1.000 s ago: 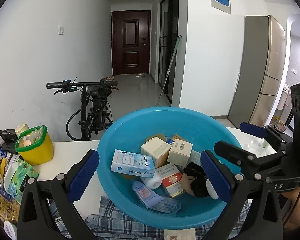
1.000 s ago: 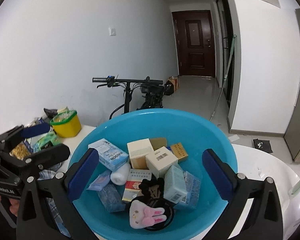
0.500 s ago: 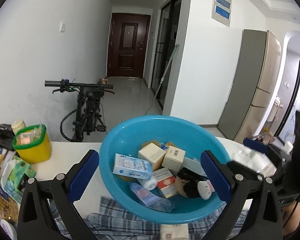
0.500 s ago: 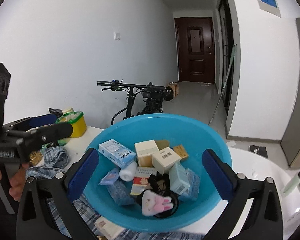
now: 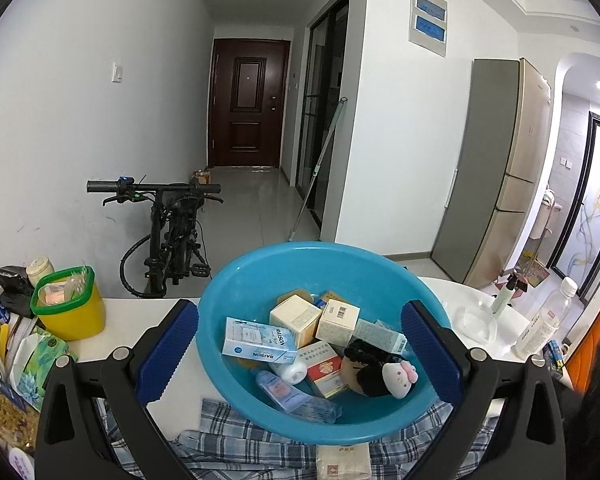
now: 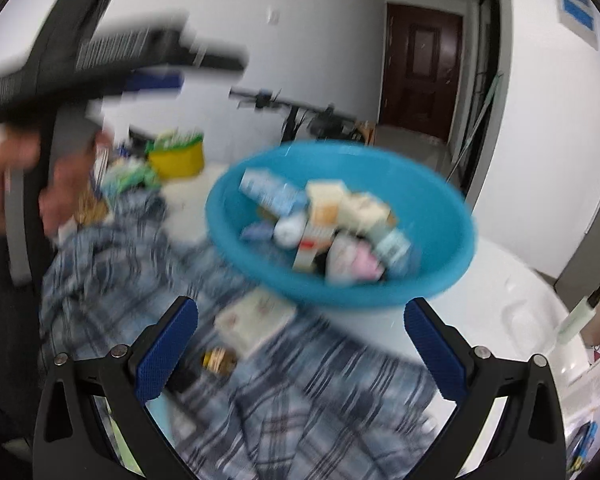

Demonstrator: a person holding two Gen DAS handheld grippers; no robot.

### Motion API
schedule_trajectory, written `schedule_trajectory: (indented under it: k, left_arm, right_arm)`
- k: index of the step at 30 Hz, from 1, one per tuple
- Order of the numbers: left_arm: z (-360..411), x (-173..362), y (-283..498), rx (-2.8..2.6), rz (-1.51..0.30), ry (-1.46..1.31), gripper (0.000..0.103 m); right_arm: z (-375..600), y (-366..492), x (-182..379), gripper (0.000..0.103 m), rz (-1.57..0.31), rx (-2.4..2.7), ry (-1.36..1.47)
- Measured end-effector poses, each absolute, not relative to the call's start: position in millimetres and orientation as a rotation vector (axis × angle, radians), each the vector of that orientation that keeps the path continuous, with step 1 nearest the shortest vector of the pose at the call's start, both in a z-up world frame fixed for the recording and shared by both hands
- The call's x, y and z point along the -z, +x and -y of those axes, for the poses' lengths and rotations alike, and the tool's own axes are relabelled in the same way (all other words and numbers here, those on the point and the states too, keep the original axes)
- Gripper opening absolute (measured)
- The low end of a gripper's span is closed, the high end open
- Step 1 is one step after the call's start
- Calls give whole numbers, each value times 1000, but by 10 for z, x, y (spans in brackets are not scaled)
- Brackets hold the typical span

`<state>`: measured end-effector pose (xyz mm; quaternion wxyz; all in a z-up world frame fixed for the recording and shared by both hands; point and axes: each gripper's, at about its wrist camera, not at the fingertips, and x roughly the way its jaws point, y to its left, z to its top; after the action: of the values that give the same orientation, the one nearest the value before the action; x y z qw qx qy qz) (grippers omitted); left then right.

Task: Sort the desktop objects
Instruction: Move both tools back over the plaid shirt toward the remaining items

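A blue basin (image 5: 256, 280) stands on the white table and holds several small boxes, a white and blue carton (image 5: 256, 342), a tube and a black and pink plush toy (image 5: 380, 368). My left gripper (image 5: 298, 354) hangs open in front of it, one blue pad on each side of the basin. In the blurred right wrist view the basin (image 6: 440, 248) lies farther off. My right gripper (image 6: 300, 340) is open above a plaid cloth (image 6: 320, 400), holding nothing. The left gripper (image 6: 180, 68) shows high at the left, held by a hand (image 6: 12, 176).
A beige box (image 6: 256, 320) and a small gold-lidded jar (image 6: 218, 360) lie on the cloth. A yellow bin (image 5: 70, 316) and a green packet (image 5: 36, 356) crowd the table's left. Clear bottles (image 5: 544, 320) stand at the right. A bicycle (image 5: 172, 232) leans beyond the table.
Both grippers have drawn back from the basin, which now looks smaller. The right one moved fast, up and back, so its view is blurred. Both stayed open.
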<state>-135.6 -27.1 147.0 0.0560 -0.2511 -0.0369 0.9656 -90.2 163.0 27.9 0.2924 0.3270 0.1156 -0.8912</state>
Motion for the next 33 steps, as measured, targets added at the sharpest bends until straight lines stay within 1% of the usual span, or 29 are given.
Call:
schedule_trajectory:
  k: [4,10,14,20,21,22,24,26,27,28,33]
  left_arm:
    - [301,-1491,-1337,-2932,121,-756,103]
    - [399,-1509,-1333,-2941,133,-757,103]
    - [507,-1509,-1340,-2933,186,-761,103]
    - [599,-1505,-1347,-2938,228,-768,103]
    - [598,-1503,-1352,-2938,231,-771,103]
    - [598,-1497,-1358,-2938,230,-774,103]
    - [581,-1486,-1364,-2940,221,-782,103]
    - [550,-1470,-1377,-2937,207,-790,103]
    - [535,-1466,-1383,-2937,200,-792,103]
    - [520,-1460,-1387,-2937,194,-794,103]
    - [437,-1436,-1404,-2932,161,-803,103]
  right_arm:
    - [-1461,-976,68,103,-214,2314,974]
    - [-1172,-1161,266,103,-114,2300,1060]
    - [-910,-1280,414,103,-253,2330,1120]
    - [-726,-1328,585,102,-383,2355,1141]
    - [-716,-1337,615,98,-399,2341,1150]
    - [-707,-1351,646,90,-415,2329,1163]
    - [-713,-1369,694,80,-419,2319,1181]
    - [-746,-1379,707,76,-397,2310,1173]
    - [-758,-1384,697,71,-390,2306,1172]
    - [-772,-1381,684,69,-392,2306,1166]
    - [-876,-1292,534,68,-358,2294,1107]
